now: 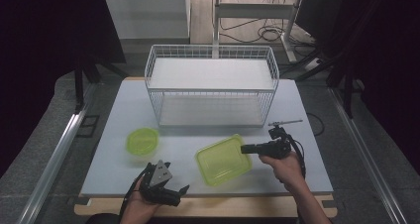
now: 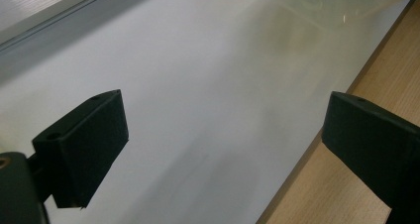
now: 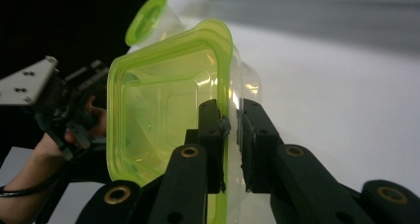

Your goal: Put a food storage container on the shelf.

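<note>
**High view: the square green box is pinched at its edge**

The square green box sits on the bench, near the front and a bit to the right. The right hand-held gripper has its jaws closed tight on the box's right rim; the right gripper view shows the rim squeezed between them. To the left lies a round green box, well apart. The left hand-held gripper is at the near edge, jaws wide apart, holding nothing. A white wire basket stands at the far side.
</note>
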### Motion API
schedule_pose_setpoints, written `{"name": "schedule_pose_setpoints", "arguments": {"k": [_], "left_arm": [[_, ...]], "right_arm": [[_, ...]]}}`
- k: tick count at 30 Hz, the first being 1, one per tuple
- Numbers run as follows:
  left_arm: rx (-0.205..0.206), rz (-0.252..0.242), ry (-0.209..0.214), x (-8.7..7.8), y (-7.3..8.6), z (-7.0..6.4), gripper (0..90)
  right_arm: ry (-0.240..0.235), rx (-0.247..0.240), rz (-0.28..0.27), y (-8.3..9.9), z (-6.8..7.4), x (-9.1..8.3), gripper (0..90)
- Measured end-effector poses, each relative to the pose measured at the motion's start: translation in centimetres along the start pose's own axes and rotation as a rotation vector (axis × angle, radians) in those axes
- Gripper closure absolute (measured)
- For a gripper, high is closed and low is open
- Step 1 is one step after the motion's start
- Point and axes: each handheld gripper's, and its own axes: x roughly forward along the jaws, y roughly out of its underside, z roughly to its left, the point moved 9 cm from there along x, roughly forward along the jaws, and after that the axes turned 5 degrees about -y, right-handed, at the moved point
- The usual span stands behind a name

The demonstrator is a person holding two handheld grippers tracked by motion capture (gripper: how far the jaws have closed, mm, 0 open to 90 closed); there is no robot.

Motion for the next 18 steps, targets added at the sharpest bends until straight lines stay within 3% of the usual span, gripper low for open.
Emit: {"name": "schedule_pose_setpoints", "arguments": {"k": [18], "left_arm": [[-0.001,-0.002,-0.002,-0.1,0.0,0.1,4.2]], "right_arm": [[0.006,-0.038,-0.087,-4.7,2.4,-2.4,80.6]]}}
